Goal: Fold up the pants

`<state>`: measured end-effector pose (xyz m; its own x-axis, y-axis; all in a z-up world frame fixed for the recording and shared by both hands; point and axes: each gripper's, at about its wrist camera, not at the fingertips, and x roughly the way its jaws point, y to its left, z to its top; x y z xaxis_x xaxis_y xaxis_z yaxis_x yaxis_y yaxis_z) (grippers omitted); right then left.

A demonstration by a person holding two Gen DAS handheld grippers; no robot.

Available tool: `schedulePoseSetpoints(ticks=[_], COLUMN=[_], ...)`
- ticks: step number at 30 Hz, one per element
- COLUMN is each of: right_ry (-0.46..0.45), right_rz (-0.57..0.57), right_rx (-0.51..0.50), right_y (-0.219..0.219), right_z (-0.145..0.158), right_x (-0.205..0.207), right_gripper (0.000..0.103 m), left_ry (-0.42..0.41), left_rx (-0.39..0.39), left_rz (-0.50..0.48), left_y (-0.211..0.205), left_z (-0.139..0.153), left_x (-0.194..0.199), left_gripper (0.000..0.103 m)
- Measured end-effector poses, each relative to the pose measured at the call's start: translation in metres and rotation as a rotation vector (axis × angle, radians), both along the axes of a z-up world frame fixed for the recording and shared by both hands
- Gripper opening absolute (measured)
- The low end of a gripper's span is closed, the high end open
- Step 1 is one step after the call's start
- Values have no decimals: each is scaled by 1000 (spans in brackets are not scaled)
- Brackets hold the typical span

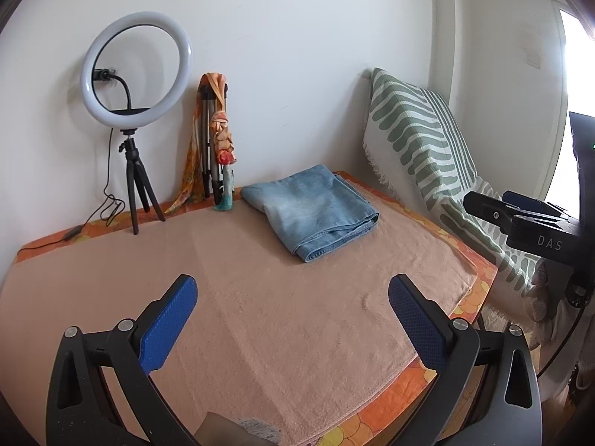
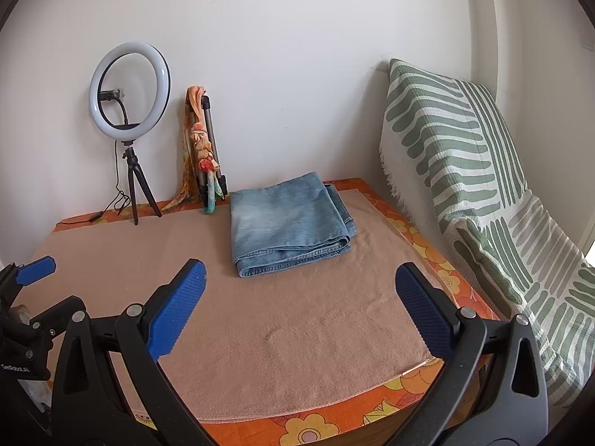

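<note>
Light blue denim pants [image 1: 312, 212] lie folded into a compact rectangle at the far side of the table, on a peach towel [image 1: 260, 297]. They also show in the right wrist view [image 2: 288, 223]. My left gripper [image 1: 293, 293] is open and empty, held above the near part of the towel, well short of the pants. My right gripper [image 2: 299, 278] is open and empty, also near the front edge. The right gripper shows at the right edge of the left wrist view [image 1: 520, 215]; the left gripper's blue fingertip [image 2: 35, 269] shows at the left of the right wrist view.
An orange floral cloth [image 2: 305, 423] covers the table under the towel. A ring light on a small tripod [image 1: 135, 74] and a folded tripod wrapped in an orange scarf [image 1: 215, 137] stand at the back by the wall. A green-and-white striped blanket [image 2: 465, 171] covers a seat on the right.
</note>
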<state>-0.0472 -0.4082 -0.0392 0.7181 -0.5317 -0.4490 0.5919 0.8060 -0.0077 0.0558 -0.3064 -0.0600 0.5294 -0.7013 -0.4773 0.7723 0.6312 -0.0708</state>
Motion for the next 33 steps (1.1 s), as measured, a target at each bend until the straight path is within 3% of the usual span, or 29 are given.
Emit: schedulePoseSetpoints(ticks=[33], right_ry=[3], right_rz=[5], right_rx=[-5], right_y=[10], right_z=[1], right_x=[8], right_gripper=[103], left_ry=[-1], left_rx=[5], left_rz=[-5], left_y=[4], left_z=[3], left_x=[-3], left_gripper=[102])
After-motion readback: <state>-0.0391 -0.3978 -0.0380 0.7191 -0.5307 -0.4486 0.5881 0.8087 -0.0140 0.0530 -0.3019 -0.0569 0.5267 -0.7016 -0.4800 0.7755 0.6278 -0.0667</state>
